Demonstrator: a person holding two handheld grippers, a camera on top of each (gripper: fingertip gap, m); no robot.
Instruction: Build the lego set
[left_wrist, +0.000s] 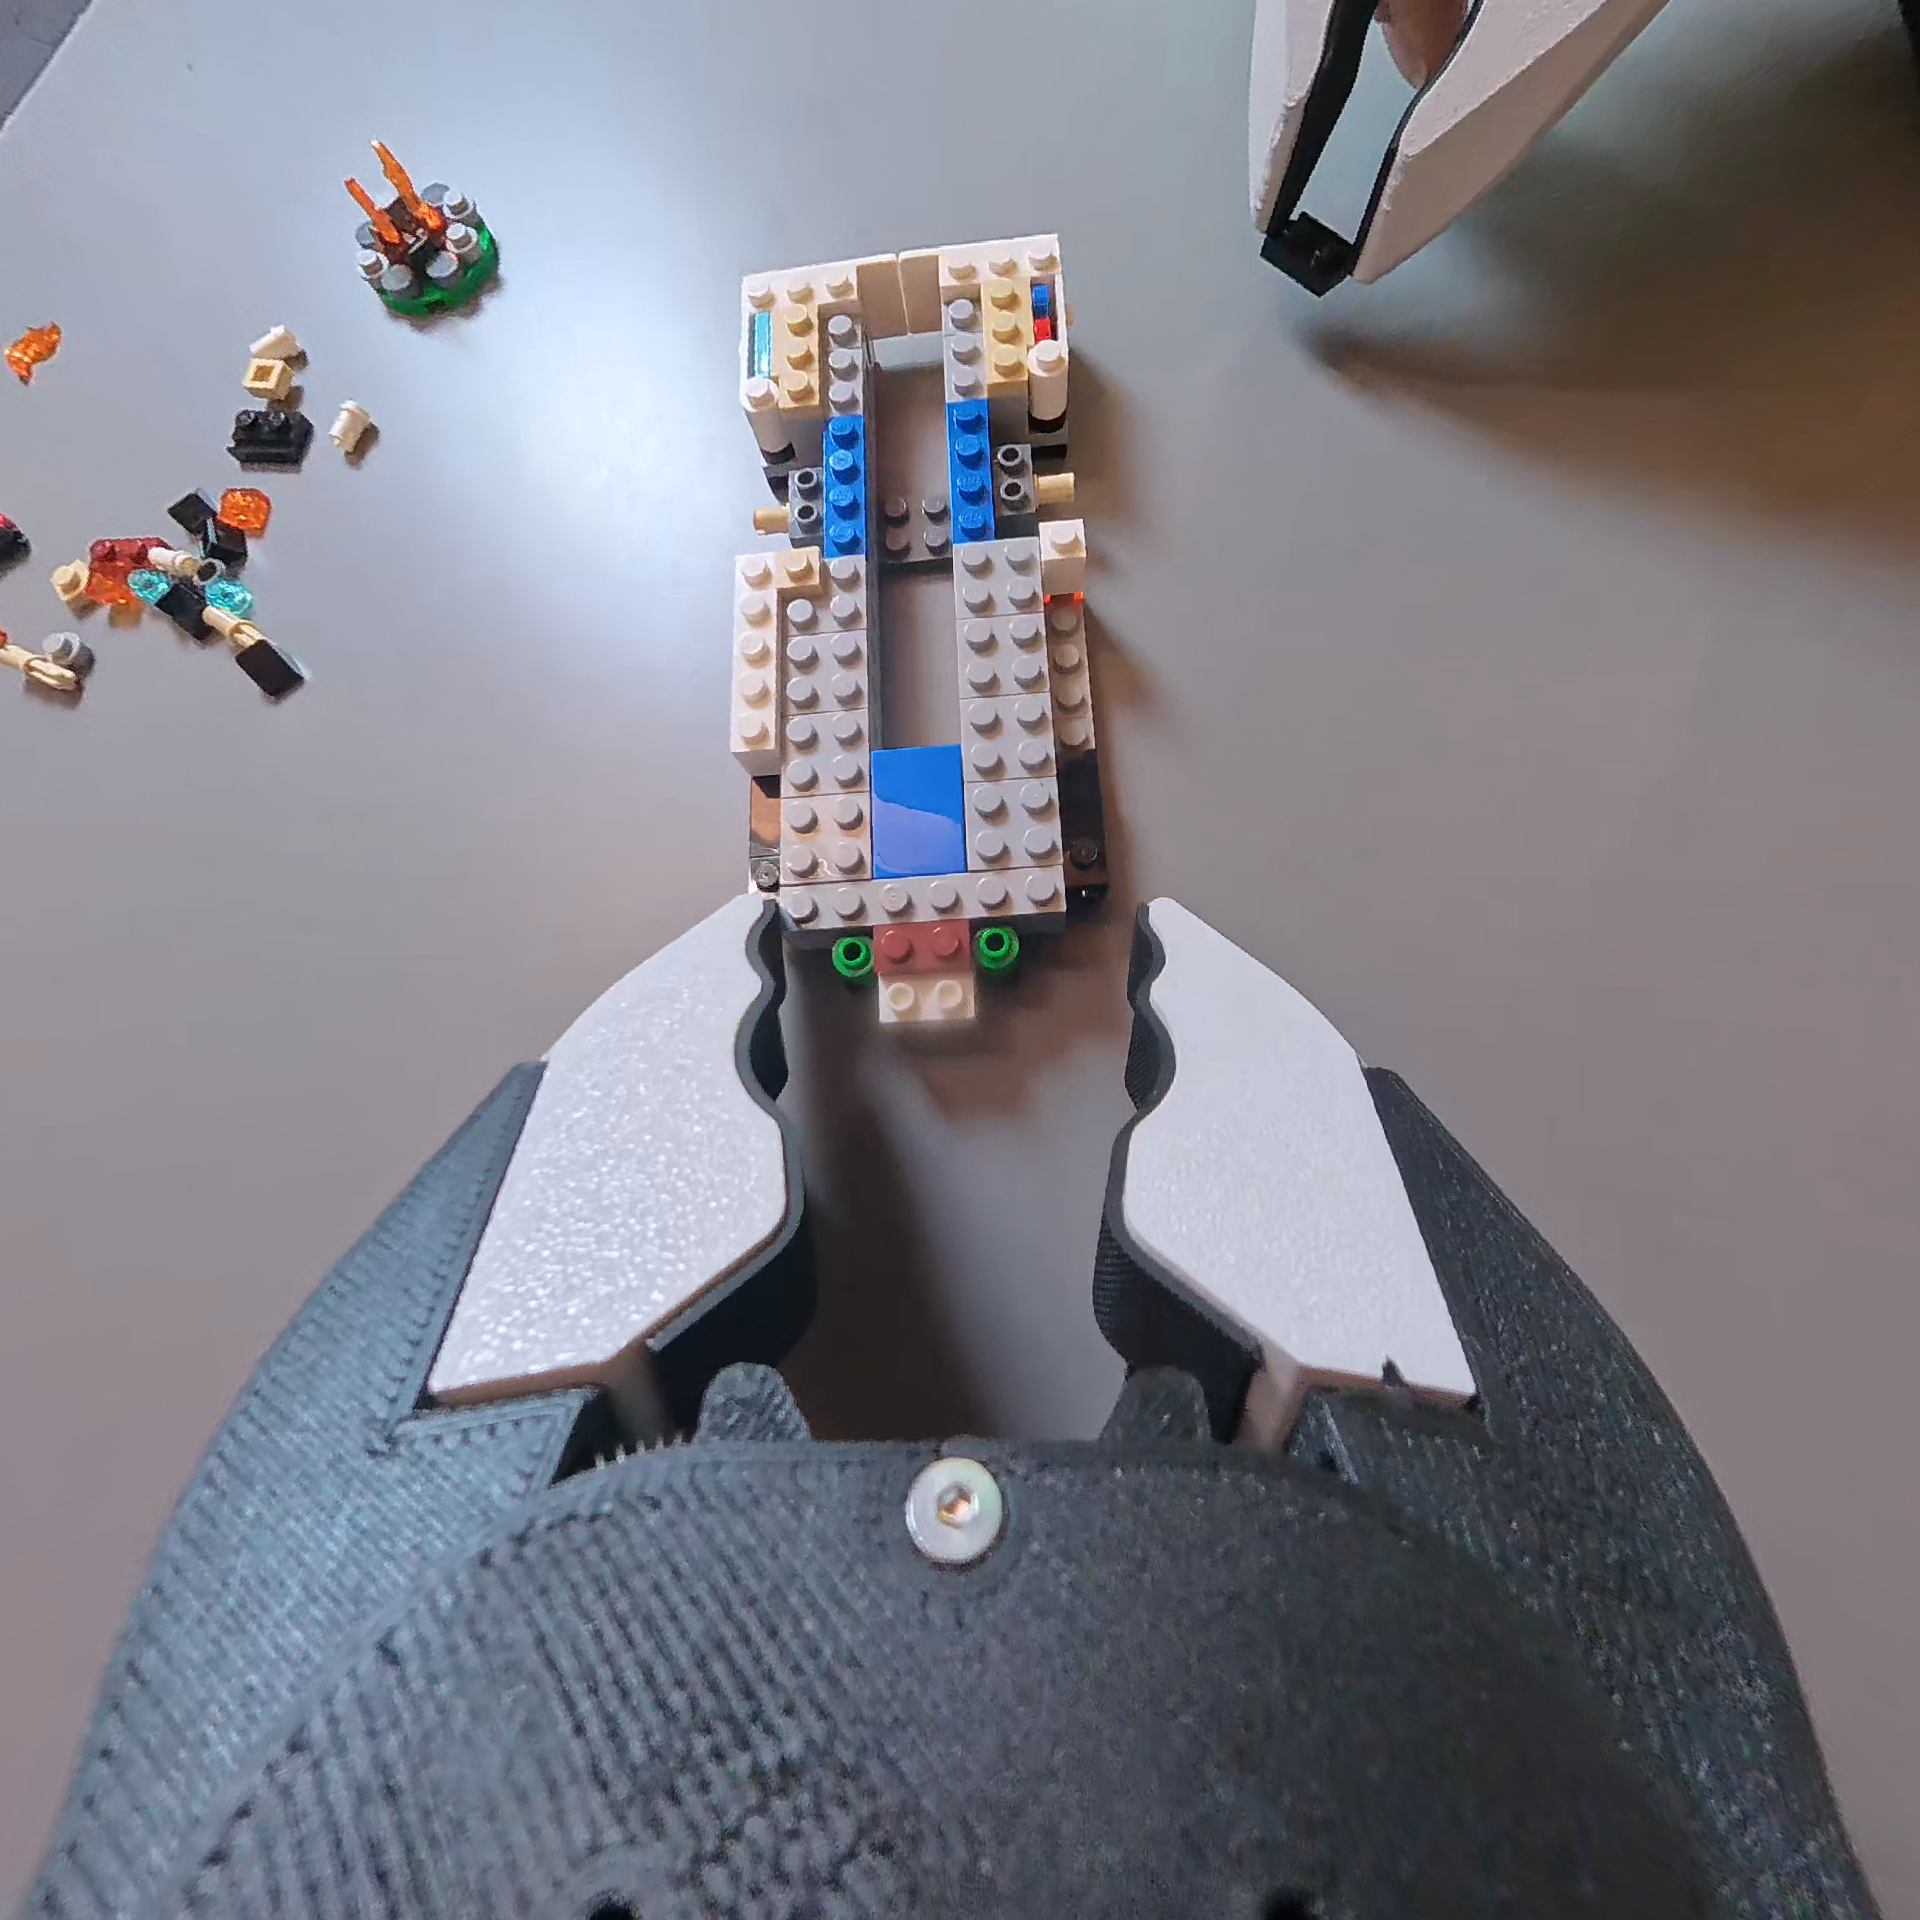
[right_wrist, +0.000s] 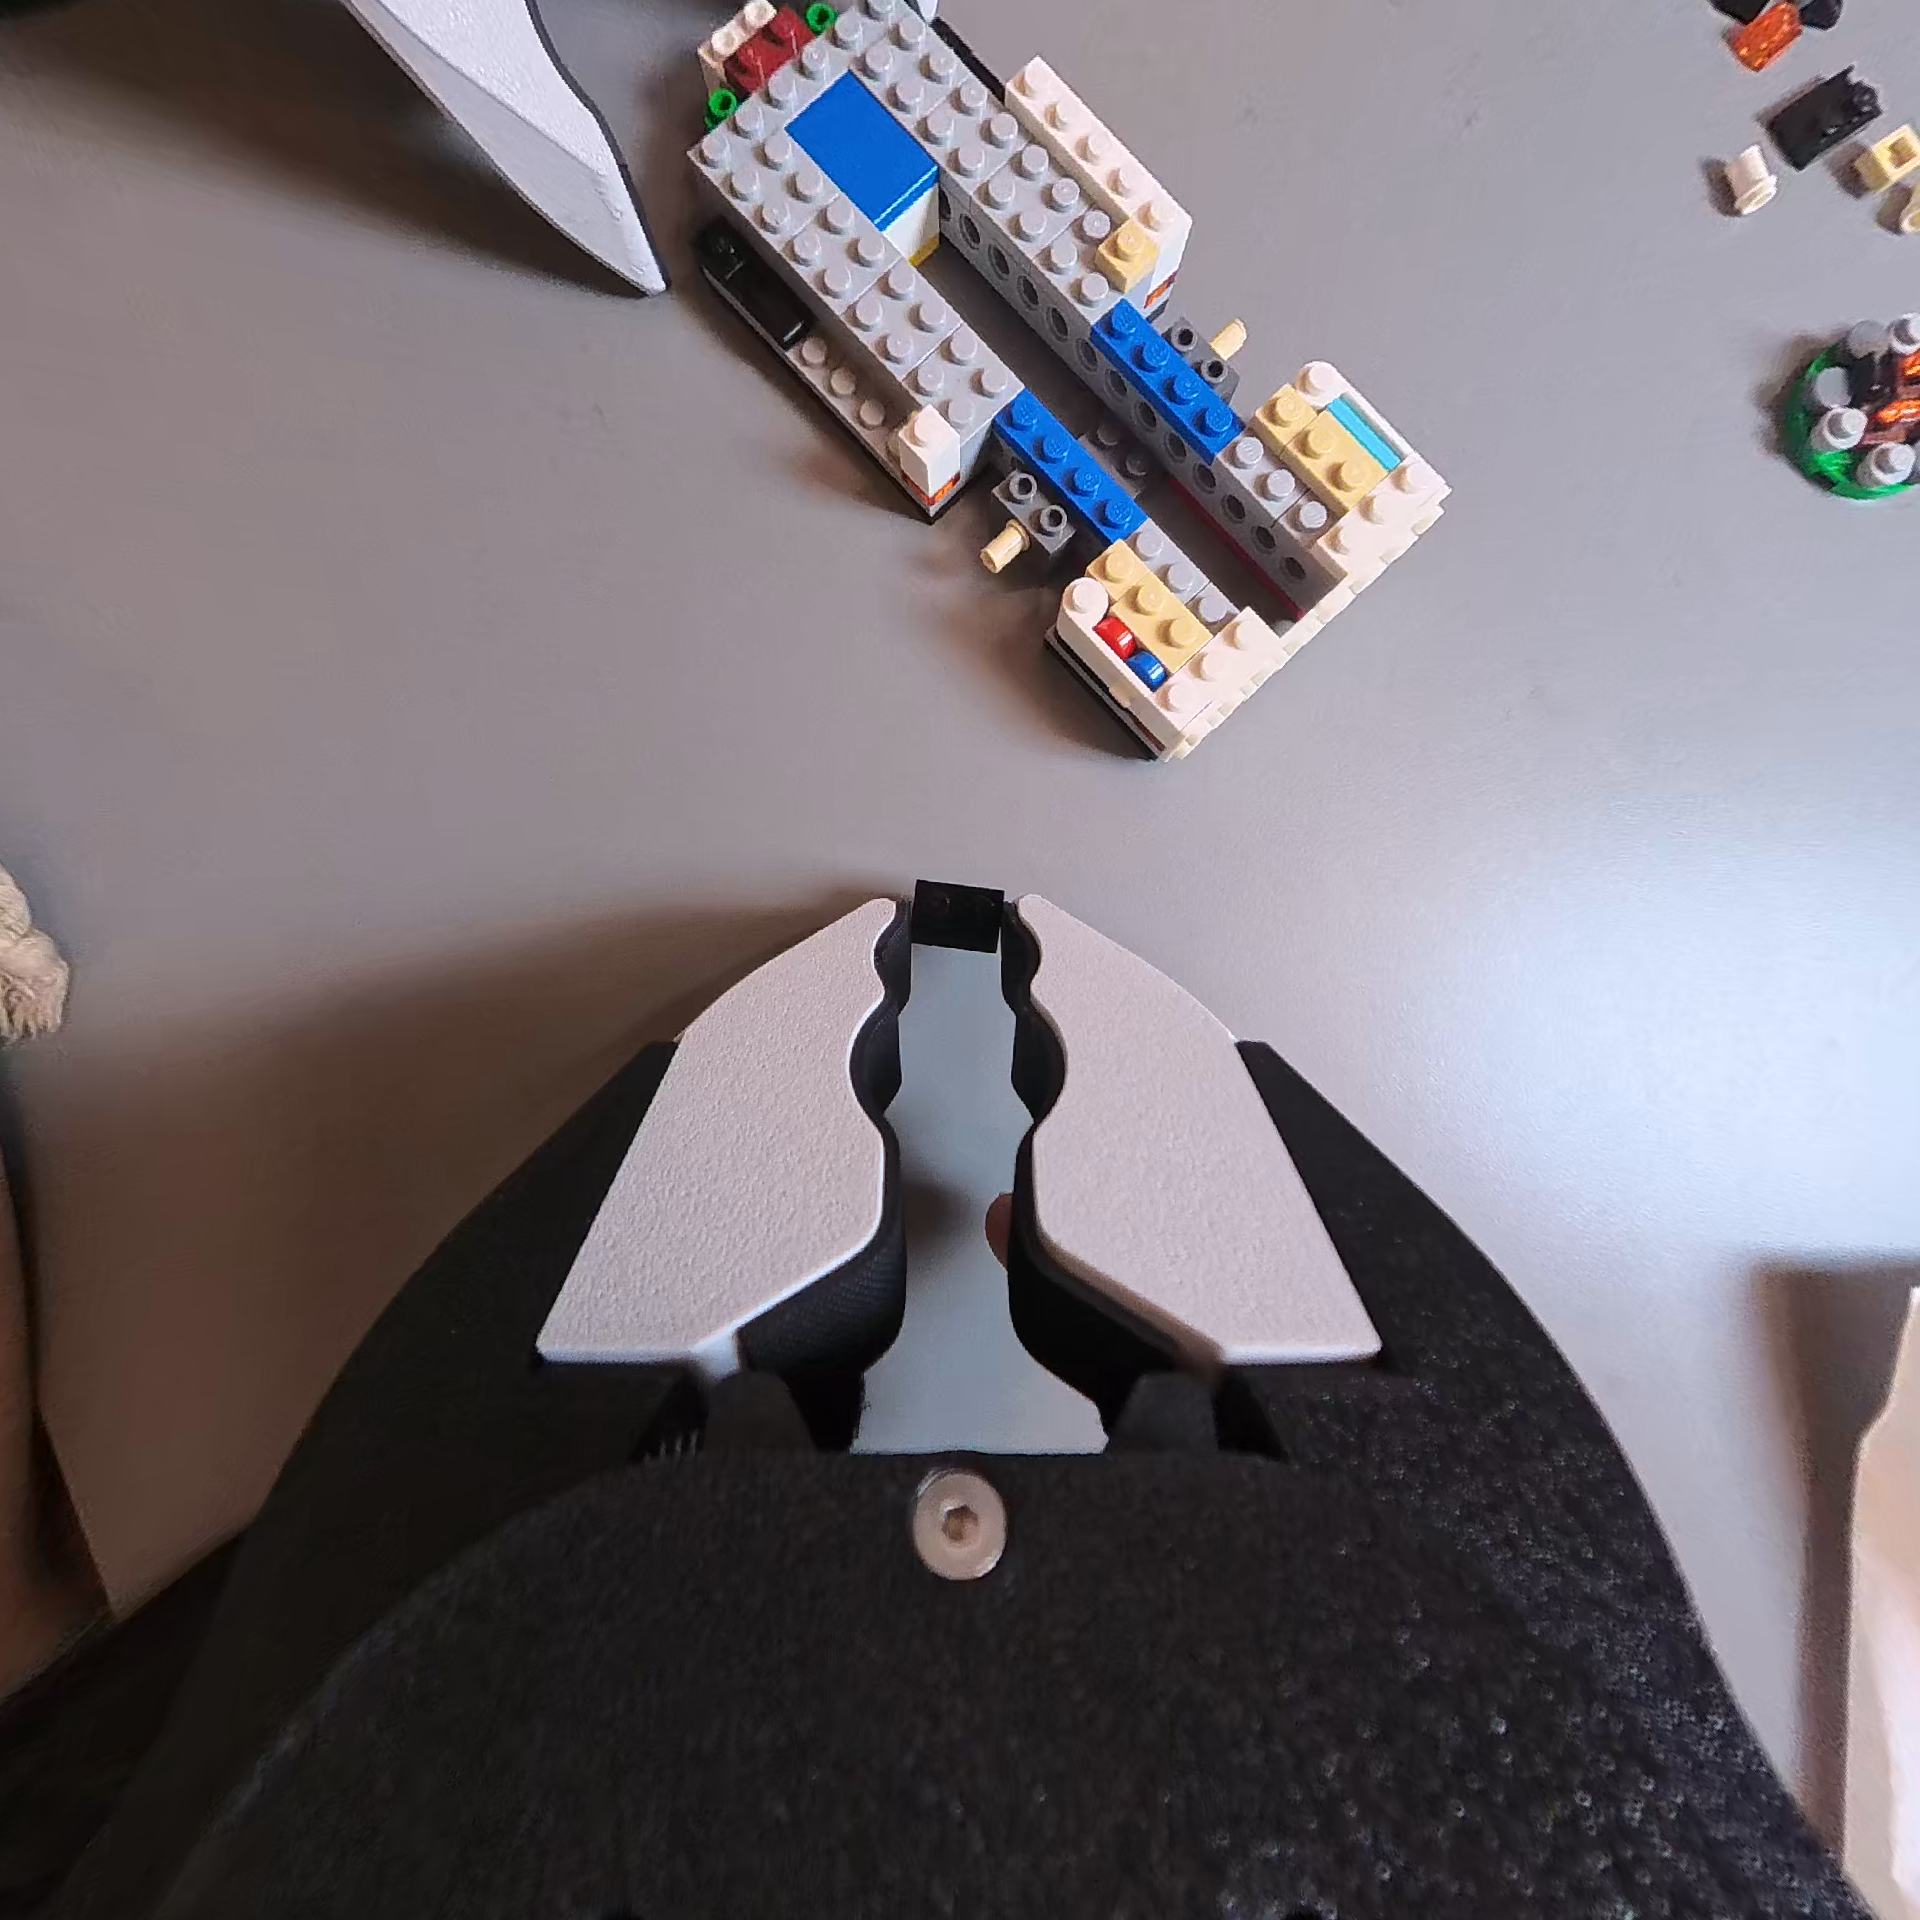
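A long brick model (left_wrist: 914, 582) of grey, white, tan and blue pieces lies flat on the grey table (left_wrist: 1455, 727). My left gripper (left_wrist: 956, 935) is open around the model's near end, where a red and a white small plate and two green studs stick out. Its left fingertip (left_wrist: 758, 925) is at the model's corner, and the right fingertip (left_wrist: 1153, 925) stands clear of it. My right gripper (right_wrist: 958, 914) is shut on a small black brick (right_wrist: 958, 920), held off the table short of the model (right_wrist: 1039, 343). It also shows in the left wrist view (left_wrist: 1311, 249), beyond the model's far right corner.
Several loose small pieces (left_wrist: 177, 561) in black, tan, orange and clear blue lie to the left. A round green base with grey studs and orange flames (left_wrist: 426, 244) stands behind them and also shows in the right wrist view (right_wrist: 1860, 416). A pale object (right_wrist: 1891, 1558) is at the right edge. There is about 15 cm between the tips of the two grippers.
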